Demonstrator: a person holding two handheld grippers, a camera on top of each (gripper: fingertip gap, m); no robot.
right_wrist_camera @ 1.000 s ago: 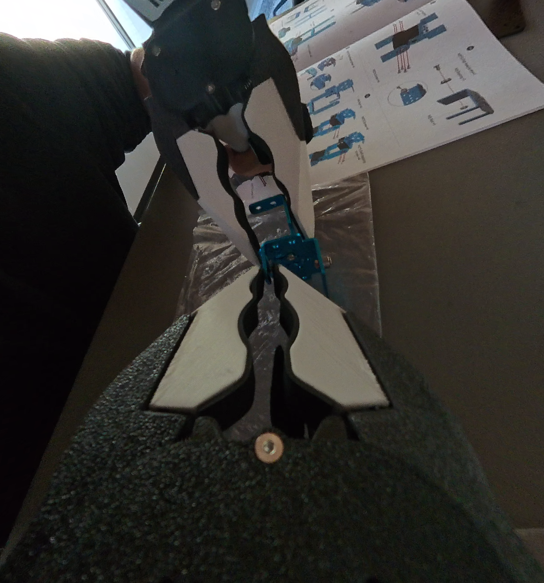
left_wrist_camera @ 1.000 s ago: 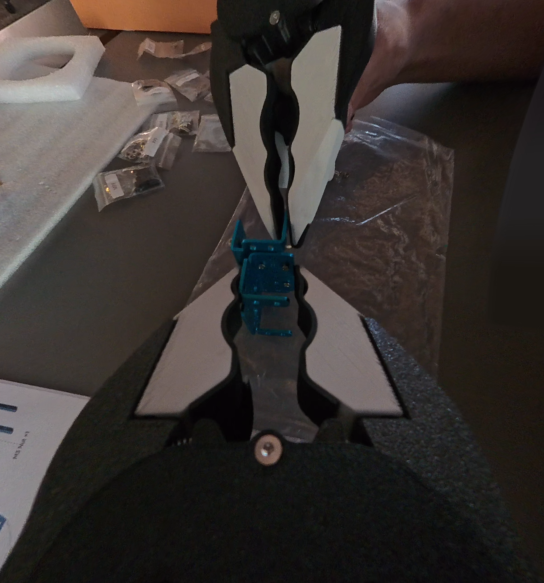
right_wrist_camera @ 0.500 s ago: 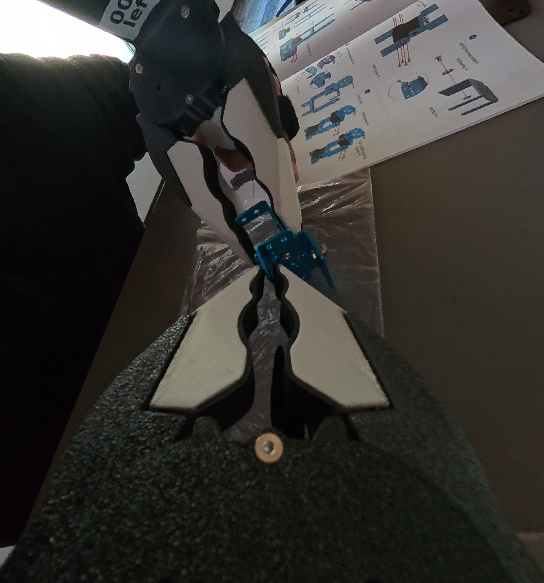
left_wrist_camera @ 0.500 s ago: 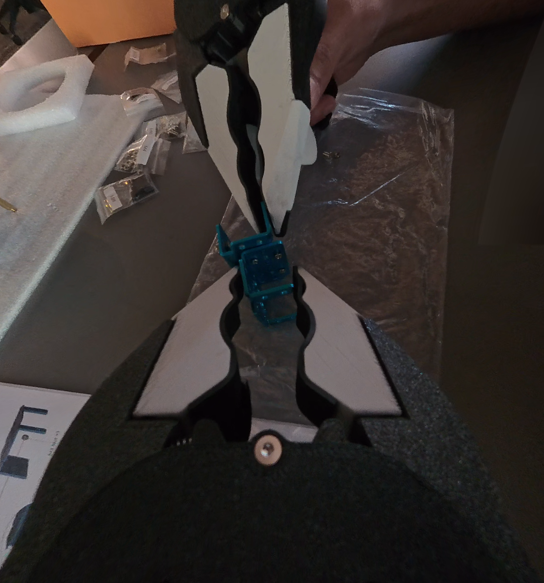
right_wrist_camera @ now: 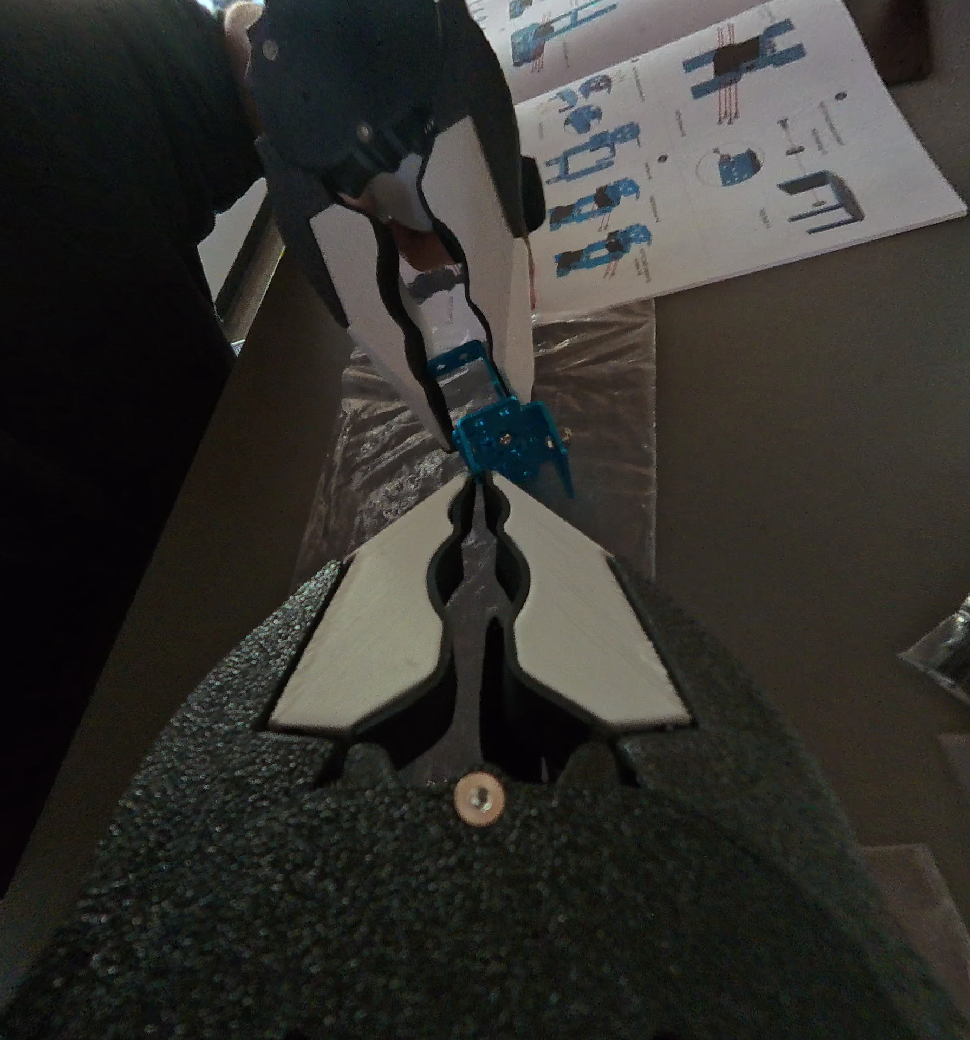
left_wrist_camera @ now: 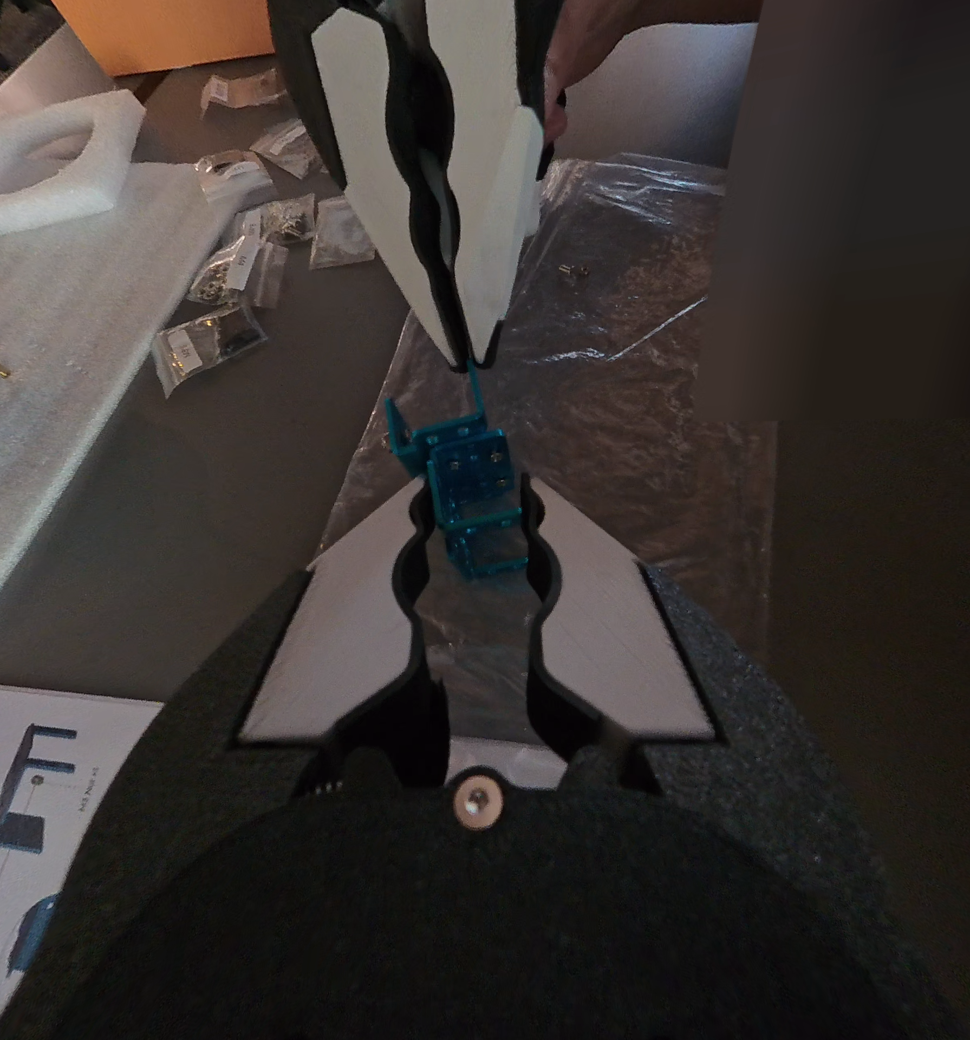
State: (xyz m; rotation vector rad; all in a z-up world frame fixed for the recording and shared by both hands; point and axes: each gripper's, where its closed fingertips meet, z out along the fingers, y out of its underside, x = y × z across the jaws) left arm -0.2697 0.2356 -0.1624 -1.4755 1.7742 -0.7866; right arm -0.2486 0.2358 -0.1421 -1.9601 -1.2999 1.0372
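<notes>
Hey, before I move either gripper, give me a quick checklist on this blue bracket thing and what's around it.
1. Left gripper clamps the blue bracket assembly: ok, it sits between both fingers.
2. Right gripper pinches its upright flange: ok.
3. Assembly lifted off the plastic sheet: cannot tell.
4. Loose screw apart from both grippers: ok.
5. Bracket screws tight: cannot tell.
</notes>
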